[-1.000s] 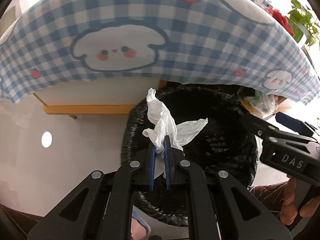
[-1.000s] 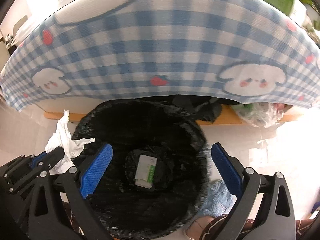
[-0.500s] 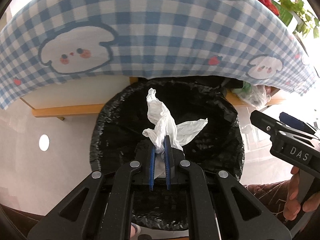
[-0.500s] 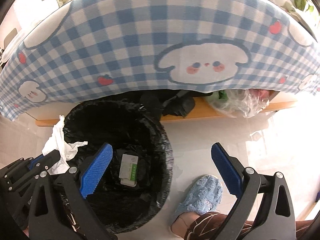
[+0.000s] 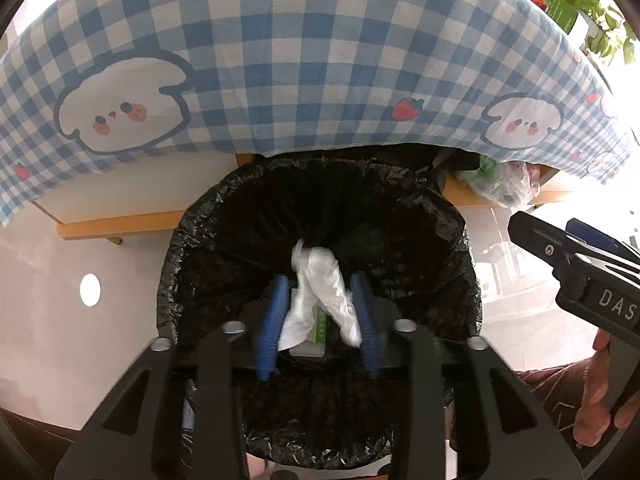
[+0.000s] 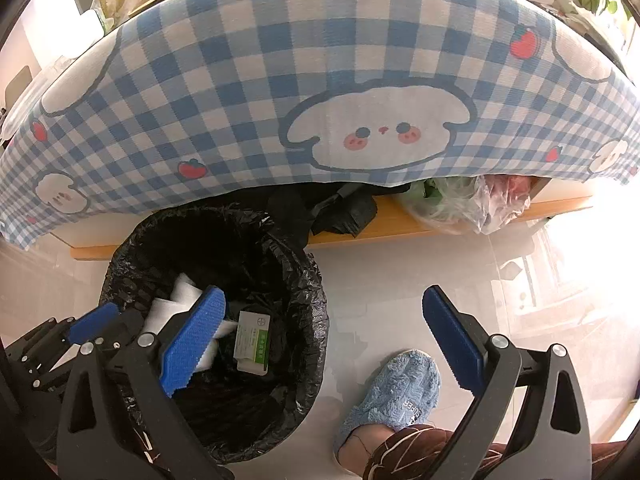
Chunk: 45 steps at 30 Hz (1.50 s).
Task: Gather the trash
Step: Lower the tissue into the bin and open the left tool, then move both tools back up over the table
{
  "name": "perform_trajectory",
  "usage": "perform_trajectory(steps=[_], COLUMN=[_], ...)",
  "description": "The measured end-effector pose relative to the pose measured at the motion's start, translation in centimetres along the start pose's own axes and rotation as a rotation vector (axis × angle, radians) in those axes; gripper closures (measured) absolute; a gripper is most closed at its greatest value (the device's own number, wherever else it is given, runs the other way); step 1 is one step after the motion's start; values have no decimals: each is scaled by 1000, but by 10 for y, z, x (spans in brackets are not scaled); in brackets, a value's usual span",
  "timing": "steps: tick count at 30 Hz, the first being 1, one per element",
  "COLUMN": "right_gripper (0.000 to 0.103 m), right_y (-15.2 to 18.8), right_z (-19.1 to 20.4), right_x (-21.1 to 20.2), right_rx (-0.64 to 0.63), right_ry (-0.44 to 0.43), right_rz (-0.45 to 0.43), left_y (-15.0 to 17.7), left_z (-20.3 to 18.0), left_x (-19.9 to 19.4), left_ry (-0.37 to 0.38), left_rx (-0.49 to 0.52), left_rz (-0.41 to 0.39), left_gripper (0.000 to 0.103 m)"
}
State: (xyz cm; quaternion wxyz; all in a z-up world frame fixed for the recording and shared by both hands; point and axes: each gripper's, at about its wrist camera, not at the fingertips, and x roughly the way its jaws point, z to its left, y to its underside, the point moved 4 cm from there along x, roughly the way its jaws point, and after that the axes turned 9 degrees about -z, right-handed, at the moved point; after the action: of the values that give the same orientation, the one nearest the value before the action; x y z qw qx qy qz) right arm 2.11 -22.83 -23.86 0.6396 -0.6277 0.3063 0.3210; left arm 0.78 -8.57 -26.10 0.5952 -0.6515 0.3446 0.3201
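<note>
Pale floor tiles run under a table draped in a blue checked cloth (image 5: 304,64), and below its hem stands the black-lined bin (image 5: 192,248). Inside it, the crumpled white tissue (image 5: 320,296) lies between the left gripper (image 5: 320,300) fingers, its long axis running away from them toward the far wall. Those fingers stand apart, clamping nothing. A small green-and-white box (image 6: 253,342) lies beneath. Beside the bin, over bare floor, the right gripper (image 6: 324,332) gapes wide, empty, above a blue slipper (image 6: 390,396).
</note>
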Motion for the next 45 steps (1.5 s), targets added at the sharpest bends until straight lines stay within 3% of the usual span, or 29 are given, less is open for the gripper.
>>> perform_trajectory(steps=[16, 21, 45], right_gripper=[8, 8, 8], right_y=[-16, -23, -64], right_z=[7, 9, 16], right_x=[-19, -30, -91], right_rx=[-13, -18, 16], right_ry=[11, 16, 21], right_rz=[-34, -56, -159], left_y=[-19, -31, -75], left_z=[21, 28, 43], left_x=[-28, -45, -116], left_ry=[-40, -55, -79], left_rx=[-24, -28, -27], left_rz=[-78, -109, -172], left_gripper=[10, 6, 7])
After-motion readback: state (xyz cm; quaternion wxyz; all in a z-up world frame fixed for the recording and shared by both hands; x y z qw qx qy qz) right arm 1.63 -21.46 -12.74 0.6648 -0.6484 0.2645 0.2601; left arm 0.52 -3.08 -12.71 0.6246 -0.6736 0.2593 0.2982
